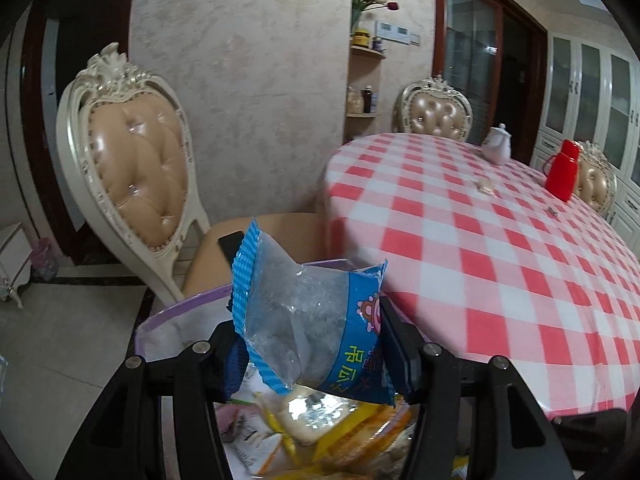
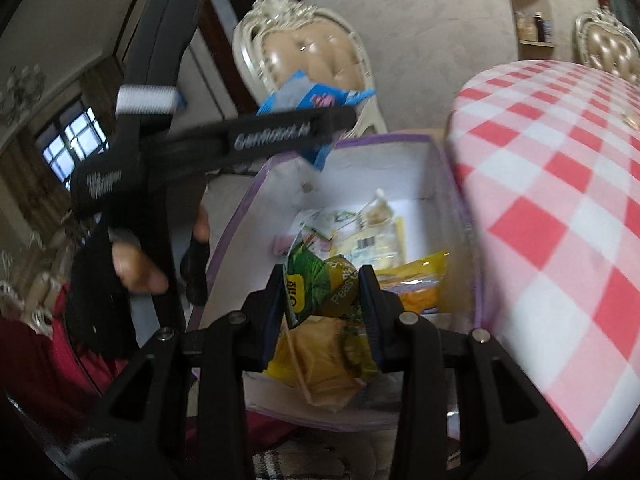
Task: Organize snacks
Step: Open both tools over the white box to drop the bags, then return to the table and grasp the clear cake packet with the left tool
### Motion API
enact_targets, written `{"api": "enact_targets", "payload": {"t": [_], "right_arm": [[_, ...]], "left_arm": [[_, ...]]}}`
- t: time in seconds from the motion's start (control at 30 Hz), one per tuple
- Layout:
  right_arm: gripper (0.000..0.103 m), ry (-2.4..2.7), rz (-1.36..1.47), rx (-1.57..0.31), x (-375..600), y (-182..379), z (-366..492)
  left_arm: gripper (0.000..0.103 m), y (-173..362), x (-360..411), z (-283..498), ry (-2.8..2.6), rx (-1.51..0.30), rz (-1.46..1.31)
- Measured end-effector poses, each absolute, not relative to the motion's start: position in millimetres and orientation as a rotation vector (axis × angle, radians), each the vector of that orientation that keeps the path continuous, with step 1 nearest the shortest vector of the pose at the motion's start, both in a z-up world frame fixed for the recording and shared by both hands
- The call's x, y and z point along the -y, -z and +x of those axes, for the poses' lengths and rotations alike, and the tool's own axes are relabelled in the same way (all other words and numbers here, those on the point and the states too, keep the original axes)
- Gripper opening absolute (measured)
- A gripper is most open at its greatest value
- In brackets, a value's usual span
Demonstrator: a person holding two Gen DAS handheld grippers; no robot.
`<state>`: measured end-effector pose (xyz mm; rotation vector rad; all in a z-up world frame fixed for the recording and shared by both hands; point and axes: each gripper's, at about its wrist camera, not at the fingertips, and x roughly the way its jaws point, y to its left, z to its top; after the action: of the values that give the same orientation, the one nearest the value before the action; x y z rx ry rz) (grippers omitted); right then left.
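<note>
Over the purple-rimmed box (image 2: 452, 184) both grippers pinch packets: right gripper (image 2: 326, 312) clamps the green pea bag (image 2: 324, 288) directly above it, left gripper (image 1: 316, 344) holds the blue packet (image 1: 304, 312) upright by its far rim.

A home dining room: checked tablecloth (image 1: 500, 240) at right, carved padded chair (image 1: 132, 168) at left, glass-fronted cabinets (image 1: 592, 92) far right.

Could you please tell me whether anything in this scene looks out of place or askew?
Mostly orderly. In the purple-rimmed box the snack packets lie jumbled rather than stacked. A small pale scrap sits alone on the checked tablecloth; I cannot tell what it is.
</note>
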<state>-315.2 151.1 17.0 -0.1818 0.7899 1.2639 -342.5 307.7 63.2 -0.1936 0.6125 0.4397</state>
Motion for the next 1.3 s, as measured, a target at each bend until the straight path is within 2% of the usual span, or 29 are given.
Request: {"api": "enact_targets", "payload": {"t": [0.03, 0.07, 0.13, 0.17, 0.2, 0.6, 0.77, 1.03, 1.17, 1.3], "right_arm": [[0.044, -1.267, -0.192, -0.780, -153, -16, -317], [0.053, -1.269, -0.191, -0.778, -153, -16, -317], [0.064, -1.265, -0.163, -0.772, -150, -18, -314], [0.065, -1.258, -0.143, -0.767, -146, -19, -310], [0.066, -1.251, -0.130, -0.766, -144, -20, -306], [0.071, -1.077, 0.030, -0.752, -78, -38, -250], [0.082, -0.931, 0.042, -0.713, -30, -56, -212], [0.084, -0.663, 0.003, -0.726, 48, -64, -118], [0.085, -0.548, 0.168, -0.754, 110, -63, -58], [0.085, -0.454, 0.284, -0.767, 154, -63, -10]], "left_arm": [[0.060, -63, -311, -344, -0.451, -0.613, -0.200], [0.065, -62, -313, -344, -0.467, -0.614, -0.205], [0.076, -63, -315, -346, -0.496, -0.603, -0.198], [0.085, -65, -315, -347, -0.509, -0.593, -0.192], [0.087, -66, -315, -347, -0.518, -0.582, -0.186], [0.087, -67, -281, -319, -0.453, -0.632, -0.105], [0.087, -74, -254, -289, -0.378, -0.650, -0.067], [0.087, -89, -187, -178, -0.135, -0.702, -0.078], [0.087, -94, -149, -96, 0.004, -0.675, -0.134], [0.087, -76, -127, -12, 0.051, -0.705, -0.198]]}}
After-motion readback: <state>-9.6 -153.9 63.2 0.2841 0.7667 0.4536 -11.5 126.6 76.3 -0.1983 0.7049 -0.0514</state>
